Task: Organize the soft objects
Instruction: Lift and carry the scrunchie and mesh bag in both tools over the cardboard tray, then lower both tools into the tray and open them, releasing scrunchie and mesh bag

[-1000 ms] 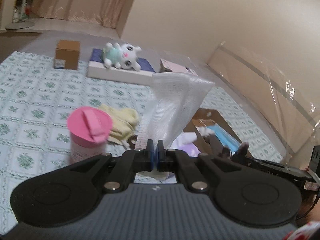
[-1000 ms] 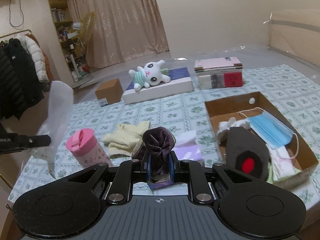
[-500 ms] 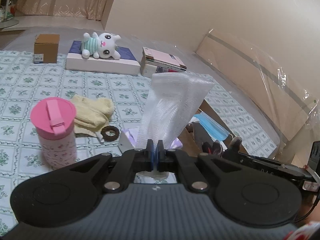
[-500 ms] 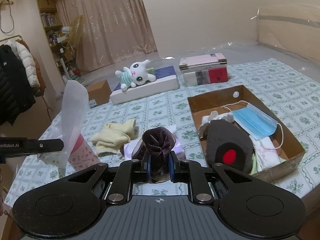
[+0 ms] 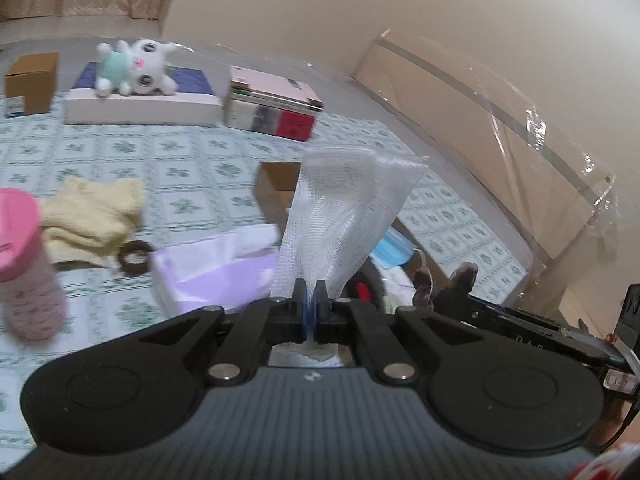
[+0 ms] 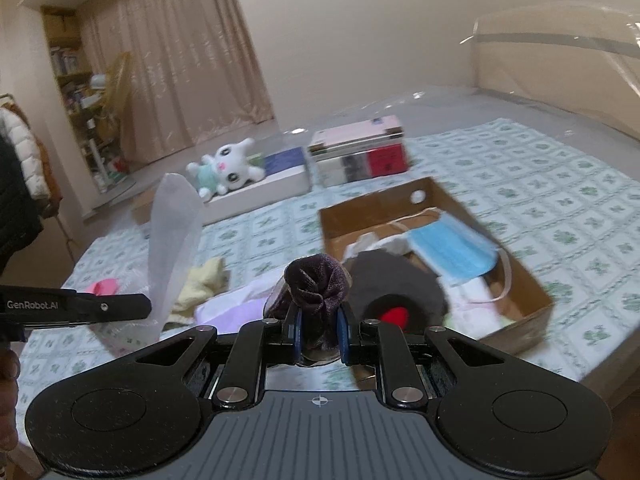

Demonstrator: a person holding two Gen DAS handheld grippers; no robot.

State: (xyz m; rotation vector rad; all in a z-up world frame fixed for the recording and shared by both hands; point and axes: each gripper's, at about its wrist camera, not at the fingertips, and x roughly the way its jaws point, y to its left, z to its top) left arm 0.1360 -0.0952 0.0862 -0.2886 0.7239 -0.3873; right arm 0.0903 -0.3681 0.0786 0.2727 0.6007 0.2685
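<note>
Mesh cloth (image 5: 344, 216), white and see-through, stands up from the left gripper (image 5: 310, 304), whose fingers are pinched tight on its bottom edge. In the left view it rises in front of the cardboard box (image 5: 276, 188), and yellow socks (image 5: 92, 212) lie well left of that box on the bed.

In the right view, the right gripper (image 6: 319, 332) squeezes a dark purple scrunchie (image 6: 316, 284), soft and wrinkly, fingers partly closed around it, just left of the box (image 6: 532, 280). A blue mask (image 6: 452, 252) lies inside the box.
</note>
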